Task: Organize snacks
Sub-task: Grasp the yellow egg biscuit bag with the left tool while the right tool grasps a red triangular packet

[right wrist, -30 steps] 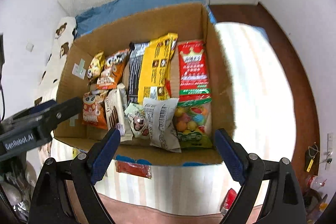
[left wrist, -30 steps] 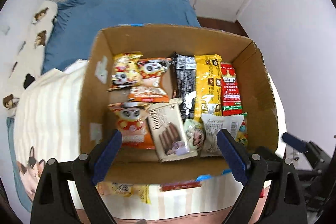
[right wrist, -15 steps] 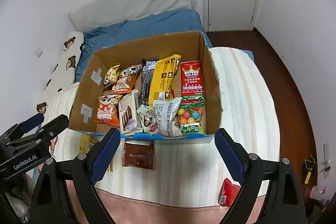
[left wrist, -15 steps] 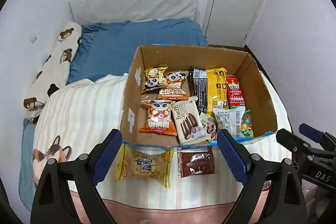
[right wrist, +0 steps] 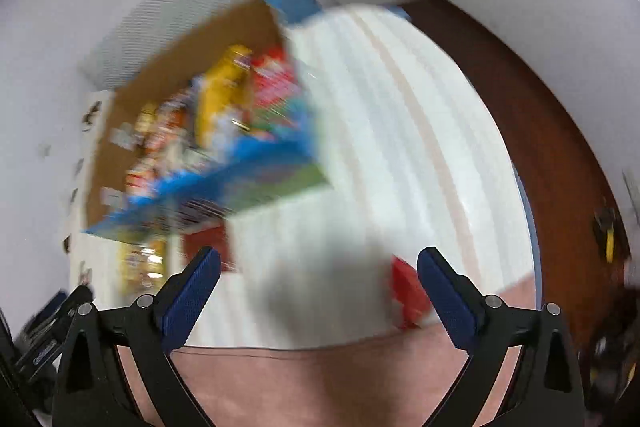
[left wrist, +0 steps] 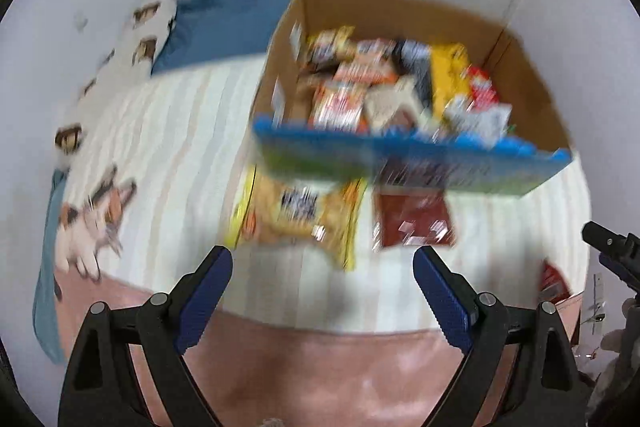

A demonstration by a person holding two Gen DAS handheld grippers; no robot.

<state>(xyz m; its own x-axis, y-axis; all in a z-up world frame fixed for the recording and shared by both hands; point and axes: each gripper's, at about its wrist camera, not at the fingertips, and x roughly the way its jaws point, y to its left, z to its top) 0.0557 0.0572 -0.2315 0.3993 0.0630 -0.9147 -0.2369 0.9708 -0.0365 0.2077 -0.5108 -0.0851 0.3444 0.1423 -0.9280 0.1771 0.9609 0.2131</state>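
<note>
Left wrist view: the left gripper (left wrist: 322, 269) is seen at the bottom of the picture, its two blue pads wide apart, and nothing is held between them. The picture is blurred. A cardboard box (left wrist: 528, 87) is placed on the striped bed cover (left wrist: 176, 131), toward one o'clock from the gripper. The box is filled with snack packets (left wrist: 384, 83), but the single packets cannot be told apart because of the blur. Just in front of the blue front wall of the box, two packets are laid flat on the cover: a yellow packet (left wrist: 298, 213) at about twelve o'clock from the gripper and a dark red packet (left wrist: 412, 217) toward one o'clock. A small red packet (left wrist: 554, 277) is found at three o'clock, near the edge of the bed. The tip of the right gripper (left wrist: 608, 247) is seen at the far right edge.

In the right wrist view, the right gripper (right wrist: 318, 271) is shown with its jaws opening, and nothing is between them. The box (right wrist: 192, 59) is seen toward eleven o'clock. The small red packet (right wrist: 408, 289) lies on the cover just beside the right-hand pad, at about three o'clock; whether it is touched cannot be told. The floor (right wrist: 532, 107) of dark wood is seen toward two o'clock.
</note>
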